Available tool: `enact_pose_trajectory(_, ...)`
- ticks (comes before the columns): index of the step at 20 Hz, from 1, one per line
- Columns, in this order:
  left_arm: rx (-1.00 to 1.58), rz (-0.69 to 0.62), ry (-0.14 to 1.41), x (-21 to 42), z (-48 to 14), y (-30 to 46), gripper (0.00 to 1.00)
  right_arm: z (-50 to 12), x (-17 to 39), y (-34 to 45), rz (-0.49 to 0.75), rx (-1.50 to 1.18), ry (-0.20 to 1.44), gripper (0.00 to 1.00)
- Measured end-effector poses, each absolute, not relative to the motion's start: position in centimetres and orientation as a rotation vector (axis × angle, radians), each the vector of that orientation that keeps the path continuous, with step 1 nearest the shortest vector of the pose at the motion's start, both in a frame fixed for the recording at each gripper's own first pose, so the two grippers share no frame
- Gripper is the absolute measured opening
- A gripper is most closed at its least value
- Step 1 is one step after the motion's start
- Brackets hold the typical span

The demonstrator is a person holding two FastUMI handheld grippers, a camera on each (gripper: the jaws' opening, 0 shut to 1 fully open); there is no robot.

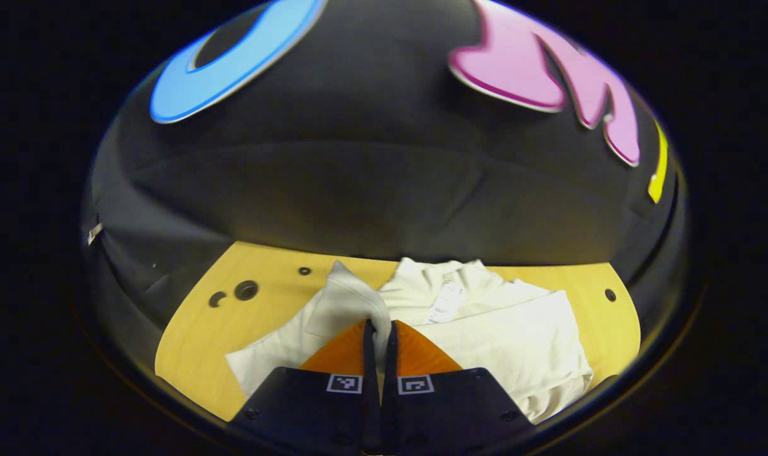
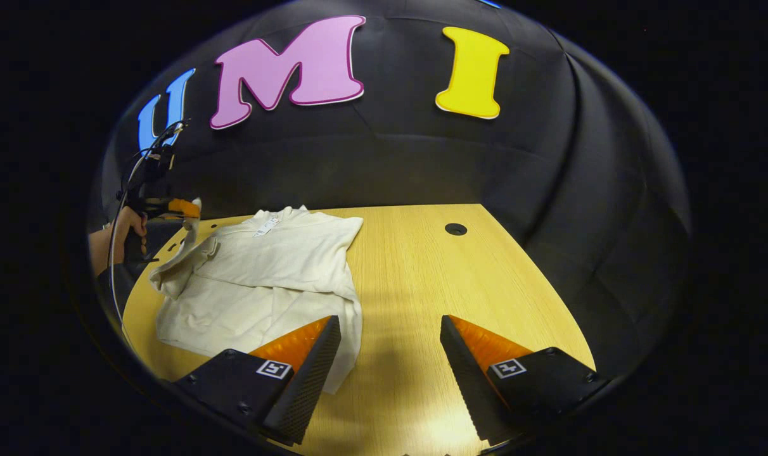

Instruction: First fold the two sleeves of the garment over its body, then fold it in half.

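Observation:
A cream long-sleeved garment (image 2: 263, 272) lies on the wooden table (image 2: 435, 278), neck end toward the far wall. One sleeve (image 2: 308, 253) lies folded across its body. My left gripper (image 1: 377, 329) is shut on the other sleeve (image 1: 349, 297), which rises off the table in a peak between the fingers. In the right gripper view the same gripper (image 2: 182, 209) shows at the far left, held by a hand (image 2: 127, 231), with the sleeve (image 2: 178, 259) hanging from it. My right gripper (image 2: 390, 326) hovers open over bare table beside the garment's near edge.
The table has a round hole (image 2: 455, 228) at the far right and several small holes (image 1: 246, 290) near its left end. Black cloth wall rises right behind the table's far edge. A cable (image 2: 119, 209) runs from the left gripper.

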State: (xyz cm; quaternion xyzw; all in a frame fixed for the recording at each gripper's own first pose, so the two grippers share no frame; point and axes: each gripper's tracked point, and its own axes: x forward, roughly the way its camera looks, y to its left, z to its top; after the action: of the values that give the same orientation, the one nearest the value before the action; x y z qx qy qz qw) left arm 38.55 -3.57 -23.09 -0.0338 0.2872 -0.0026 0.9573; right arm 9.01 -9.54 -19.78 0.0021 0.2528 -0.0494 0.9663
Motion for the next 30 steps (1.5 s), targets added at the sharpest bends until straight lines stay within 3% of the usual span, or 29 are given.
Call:
enact_pose_trajectory(14, -0.193, -0.38, 0.65, 39.4, -25.5, -25.9, 0.06, -20.3, 9.4, -9.8, -0.124, 0.056, 0.557, 0.98)
enact_pose_trajectory(16, -0.177, -0.38, 0.648, 39.5, -26.1, -27.2, 0.06, -20.4, 9.3, -9.7, -0.119, 0.064, 0.563, 0.97)
enact_pose_trajectory(19, -0.208, -0.431, 0.682, 38.5, -27.2, -29.4, 0.14, -20.6, 9.2, -9.5, -0.111, 0.059, 0.575, 0.97)
enact_pose_trajectory(20, -0.247, -0.474, 0.704, 37.6, -27.1, -30.6, 0.34, -20.7, 9.2, -9.4, -0.103, 0.061, 0.58, 0.97)
enact_pose_trajectory(21, -0.268, -0.488, 0.719, 37.1, -27.1, -31.2, 0.27, -20.7, 9.1, -9.1, -0.089, 0.062, 0.584, 0.97)
enact_pose_trajectory(24, -0.271, -0.52, 0.705, 35.8, -26.2, -31.0, 0.68, -20.7, 9.0, -8.5, -0.059, 0.062, 0.585, 0.99)
enact_pose_trajectory(25, -0.247, -0.519, 0.691, 35.2, -25.9, -30.2, 0.67, -20.7, 9.0, -8.3, -0.053, 0.065, 0.586, 0.99)
enact_pose_trajectory(26, -0.209, -0.507, 0.672, 34.6, -25.3, -28.9, 0.77, -20.6, 8.9, -8.1, -0.047, 0.066, 0.588, 0.99)
enact_pose_trajectory(27, -0.165, -0.489, 0.654, 34.1, -25.1, -27.5, 0.95, -20.7, 8.9, -8.0, -0.044, 0.066, 0.592, 0.99)
enact_pose_trajectory(28, -0.123, -0.467, 0.639, 33.5, -24.8, -25.7, 0.88, -20.7, 8.8, -7.9, -0.038, 0.066, 0.594, 0.99)
enact_pose_trajectory(29, -0.091, -0.449, 0.637, 32.5, -24.8, -24.1, 0.98, -20.8, 8.8, -7.6, -0.032, 0.069, 0.597, 0.99)
enact_pose_trajectory(30, -0.083, -0.437, 0.641, 31.4, -24.7, -22.6, 0.98, -20.9, 8.6, -7.3, -0.022, 0.074, 0.602, 0.99)
